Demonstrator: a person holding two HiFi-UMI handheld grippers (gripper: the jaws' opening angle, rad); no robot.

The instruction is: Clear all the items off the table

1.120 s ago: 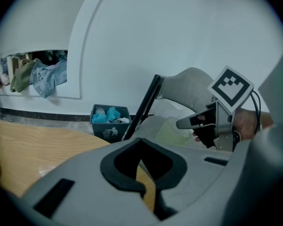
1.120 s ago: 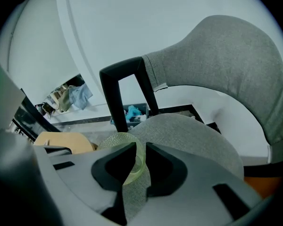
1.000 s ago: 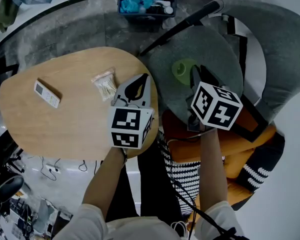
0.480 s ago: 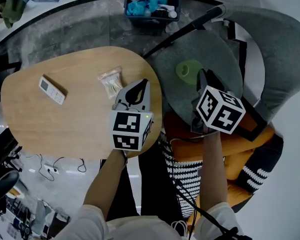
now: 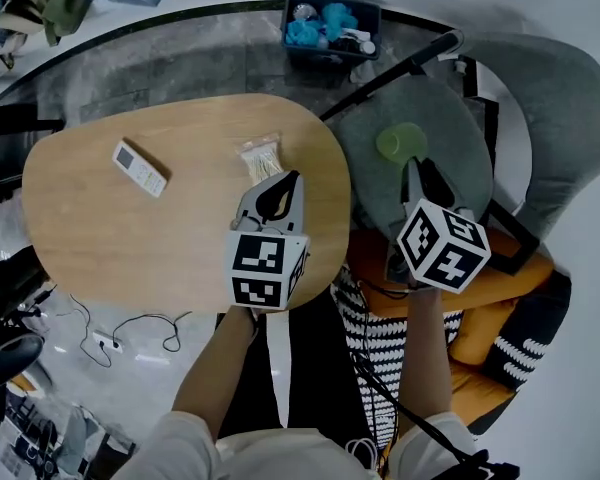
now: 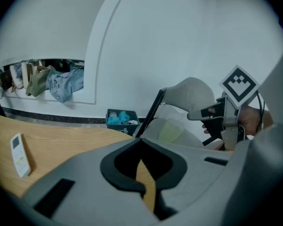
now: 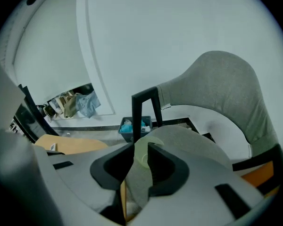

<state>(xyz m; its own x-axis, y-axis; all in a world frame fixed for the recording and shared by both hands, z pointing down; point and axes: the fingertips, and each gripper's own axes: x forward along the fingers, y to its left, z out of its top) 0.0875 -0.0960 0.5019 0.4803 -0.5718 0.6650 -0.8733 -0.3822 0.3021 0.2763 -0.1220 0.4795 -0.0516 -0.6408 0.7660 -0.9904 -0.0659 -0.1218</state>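
- Remote control (image 5: 140,168), white, lies on the left half of the wooden table (image 5: 100,258), well apart from everything else.
- Clear packet of cotton swabs (image 5: 262,158) rests near the table's far right edge.
- Left gripper (image 5: 292,180) hangs over the table's right end, just short of the packet; its jaws meet at the tips with only a thin slit behind them, and they hold nothing.
- Dark bin (image 5: 330,26) holding blue items stands on the floor beyond the table.
- Green cup (image 5: 401,143) sits off the table, on the seat of the grey chair (image 5: 450,118).
- Right gripper (image 5: 417,166) points down at the cup from just beside it; its jaws stand partly open, the cup shows through the gap and they grip nothing.
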